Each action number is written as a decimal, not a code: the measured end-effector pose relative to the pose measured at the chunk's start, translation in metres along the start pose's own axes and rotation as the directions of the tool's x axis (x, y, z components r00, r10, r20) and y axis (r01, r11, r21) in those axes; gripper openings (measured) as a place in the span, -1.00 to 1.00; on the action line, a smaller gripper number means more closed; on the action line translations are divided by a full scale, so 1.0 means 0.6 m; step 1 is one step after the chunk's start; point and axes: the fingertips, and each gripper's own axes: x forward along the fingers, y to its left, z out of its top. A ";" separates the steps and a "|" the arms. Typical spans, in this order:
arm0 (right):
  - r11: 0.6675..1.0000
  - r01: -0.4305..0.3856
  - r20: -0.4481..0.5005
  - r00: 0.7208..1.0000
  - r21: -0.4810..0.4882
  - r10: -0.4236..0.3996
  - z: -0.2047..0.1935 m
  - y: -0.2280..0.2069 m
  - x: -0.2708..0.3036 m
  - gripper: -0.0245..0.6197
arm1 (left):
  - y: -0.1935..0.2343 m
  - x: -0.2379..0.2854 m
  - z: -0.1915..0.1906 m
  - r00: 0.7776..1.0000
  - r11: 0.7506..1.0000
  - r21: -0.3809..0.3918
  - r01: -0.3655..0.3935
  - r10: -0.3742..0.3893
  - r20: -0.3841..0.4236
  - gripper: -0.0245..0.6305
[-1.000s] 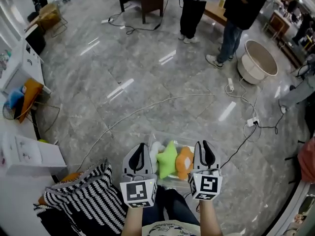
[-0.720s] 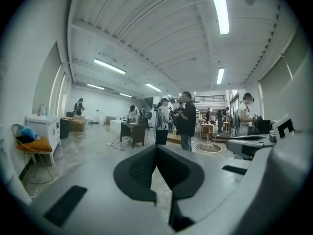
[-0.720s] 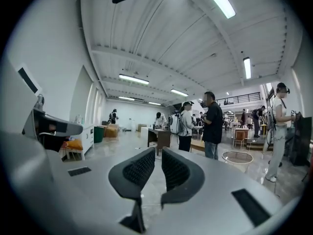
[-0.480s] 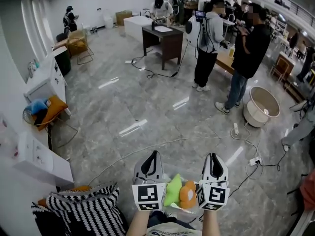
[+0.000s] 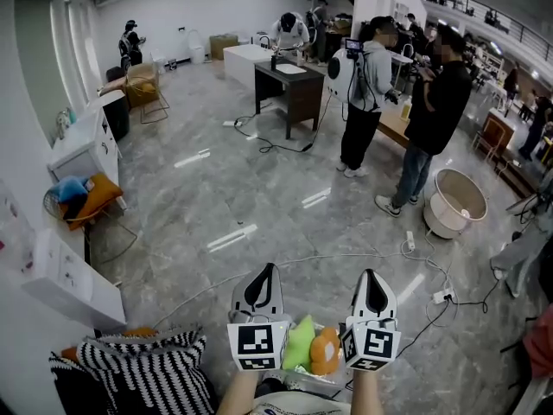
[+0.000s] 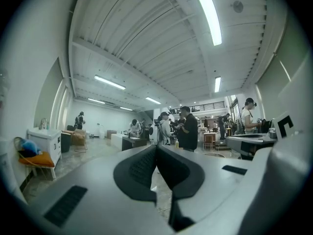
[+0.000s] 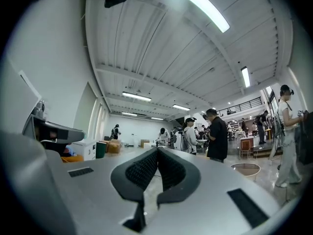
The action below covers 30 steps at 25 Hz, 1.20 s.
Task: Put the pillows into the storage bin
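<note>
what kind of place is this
Likely a big open workshop or lab hall: a polished stone floor, a desk with people standing nearby, and a cable trailing across the floor.

- 2 pillows (image 5: 301,342) sit at bottom centre, between the left claw (image 5: 266,272) and the right claw (image 5: 370,275).
- A striped pillow (image 5: 147,370) lies at lower left.
- A tub (image 5: 455,201) stands on the floor (image 5: 216,188) at right, near 2 standing people (image 5: 428,119).
</note>
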 end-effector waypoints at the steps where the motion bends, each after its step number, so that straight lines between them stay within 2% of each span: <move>1: 1.000 -0.002 0.000 1.000 -0.003 0.002 0.000 0.001 -0.001 -0.88 | 0.000 -0.003 0.000 1.000 1.000 -0.001 0.000 0.000 0.001 -0.88; 16: 1.000 -0.008 -0.010 1.000 0.000 0.008 -0.001 0.014 -0.018 -0.88 | -0.001 -0.027 0.006 1.000 1.000 0.000 -0.001 0.001 0.015 -0.88; 30: 1.000 0.008 -0.028 1.000 -0.004 -0.008 -0.023 -0.003 -0.011 -0.88 | -0.004 -0.016 -0.010 1.000 1.000 -0.006 0.009 -0.009 -0.006 -0.88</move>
